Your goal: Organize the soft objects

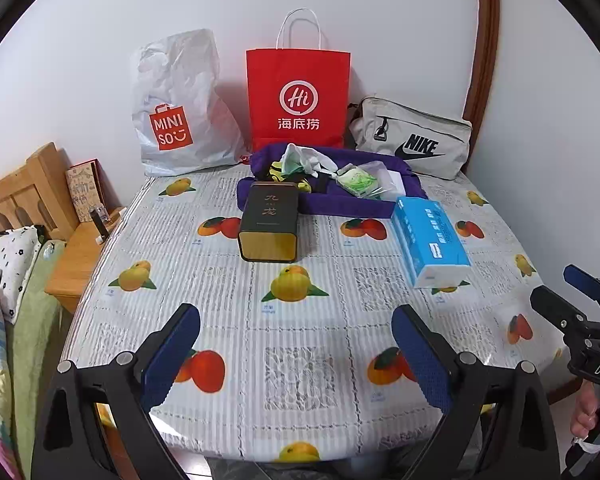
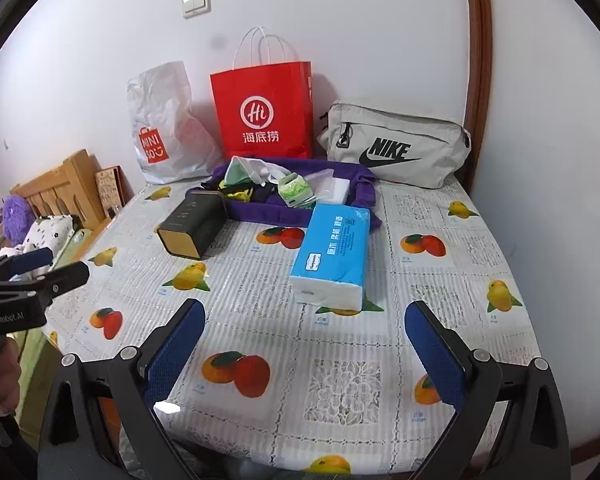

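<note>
A blue tissue pack (image 1: 430,240) (image 2: 332,254) lies on the fruit-print table (image 1: 300,320) (image 2: 280,300). Behind it a purple fabric tray (image 1: 352,204) (image 2: 268,212) holds small soft items and packets. A dark tin box (image 1: 269,226) (image 2: 192,226) lies in front of the tray's left end. My left gripper (image 1: 296,344) is open and empty above the table's near edge; it also shows at the left of the right wrist view (image 2: 56,264). My right gripper (image 2: 304,340) is open and empty; it shows at the right edge of the left wrist view (image 1: 556,288).
Against the wall stand a white Miniso plastic bag (image 1: 176,112) (image 2: 160,128), a red paper bag (image 1: 298,96) (image 2: 264,108) and a grey Nike pouch (image 1: 412,138) (image 2: 396,144). A wooden bed with pillows (image 1: 12,256) (image 2: 48,220) is to the left.
</note>
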Demonstrator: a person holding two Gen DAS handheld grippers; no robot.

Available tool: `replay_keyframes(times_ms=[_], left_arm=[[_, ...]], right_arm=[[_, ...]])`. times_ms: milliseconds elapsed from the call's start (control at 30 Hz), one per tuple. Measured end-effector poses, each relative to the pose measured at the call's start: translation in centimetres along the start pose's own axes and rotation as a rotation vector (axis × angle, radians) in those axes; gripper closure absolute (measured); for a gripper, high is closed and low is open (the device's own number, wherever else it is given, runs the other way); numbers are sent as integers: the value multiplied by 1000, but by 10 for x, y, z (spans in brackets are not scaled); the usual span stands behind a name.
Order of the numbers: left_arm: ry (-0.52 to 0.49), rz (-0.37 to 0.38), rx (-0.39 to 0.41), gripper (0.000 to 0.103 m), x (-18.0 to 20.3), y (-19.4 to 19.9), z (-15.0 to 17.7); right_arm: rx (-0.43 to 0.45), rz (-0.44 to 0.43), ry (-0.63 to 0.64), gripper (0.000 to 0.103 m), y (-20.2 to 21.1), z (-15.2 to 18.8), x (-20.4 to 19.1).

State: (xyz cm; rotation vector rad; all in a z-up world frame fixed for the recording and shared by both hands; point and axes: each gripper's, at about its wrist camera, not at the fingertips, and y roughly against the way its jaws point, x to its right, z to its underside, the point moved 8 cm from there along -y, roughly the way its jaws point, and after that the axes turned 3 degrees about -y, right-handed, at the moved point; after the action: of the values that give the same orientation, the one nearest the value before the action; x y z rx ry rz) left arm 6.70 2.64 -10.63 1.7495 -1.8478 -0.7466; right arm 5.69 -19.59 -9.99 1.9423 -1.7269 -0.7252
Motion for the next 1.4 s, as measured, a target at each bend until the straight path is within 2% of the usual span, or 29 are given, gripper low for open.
replay_keyframes(times_ms=[500, 1400], left_arm=[[13, -5, 18, 6, 0, 18, 5], [-12, -10, 25, 6, 6, 21, 6]], right_arm=[[20, -4, -3, 4, 17, 3, -3], [25, 8, -3, 4, 24, 7, -6]])
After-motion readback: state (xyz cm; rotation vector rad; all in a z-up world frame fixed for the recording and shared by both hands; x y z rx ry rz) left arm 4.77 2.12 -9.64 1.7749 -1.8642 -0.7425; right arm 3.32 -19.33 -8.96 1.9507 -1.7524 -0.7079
